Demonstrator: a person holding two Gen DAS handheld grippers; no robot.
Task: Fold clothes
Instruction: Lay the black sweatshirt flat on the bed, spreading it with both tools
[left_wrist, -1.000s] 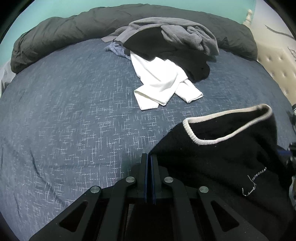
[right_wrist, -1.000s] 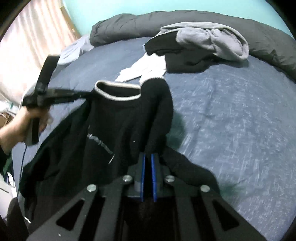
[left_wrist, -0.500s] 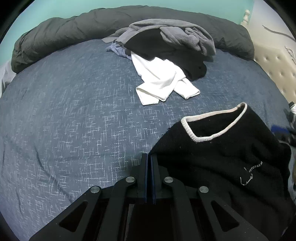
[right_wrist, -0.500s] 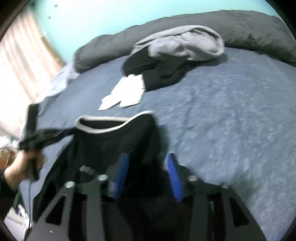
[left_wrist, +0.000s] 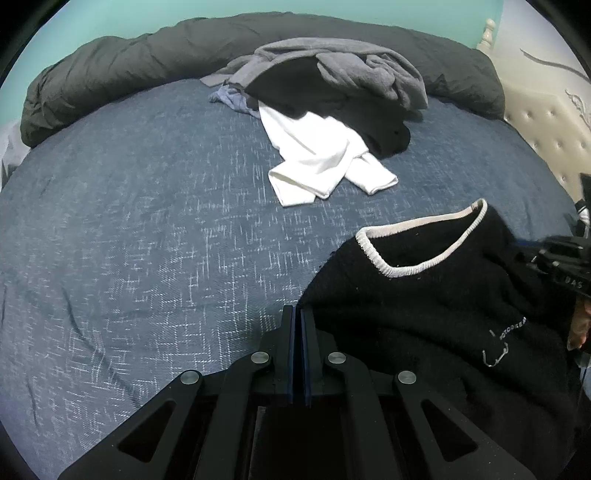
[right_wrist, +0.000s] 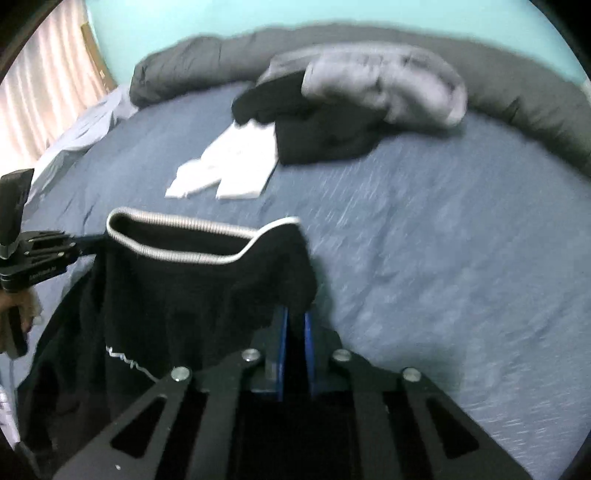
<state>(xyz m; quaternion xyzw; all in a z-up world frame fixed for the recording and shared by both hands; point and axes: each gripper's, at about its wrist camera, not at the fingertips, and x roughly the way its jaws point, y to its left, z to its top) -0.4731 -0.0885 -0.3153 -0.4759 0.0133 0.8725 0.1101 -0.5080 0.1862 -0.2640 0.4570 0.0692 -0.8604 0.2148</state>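
now right gripper (right_wrist: 293, 321) seemingly reclosed on black sweater (right_wrist: 192, 291).

I see open blue woven bedspread (left_wrist: 140, 229) on my left; the far heap of grey, black and white clothes (left_wrist: 332, 110) blocks passage.
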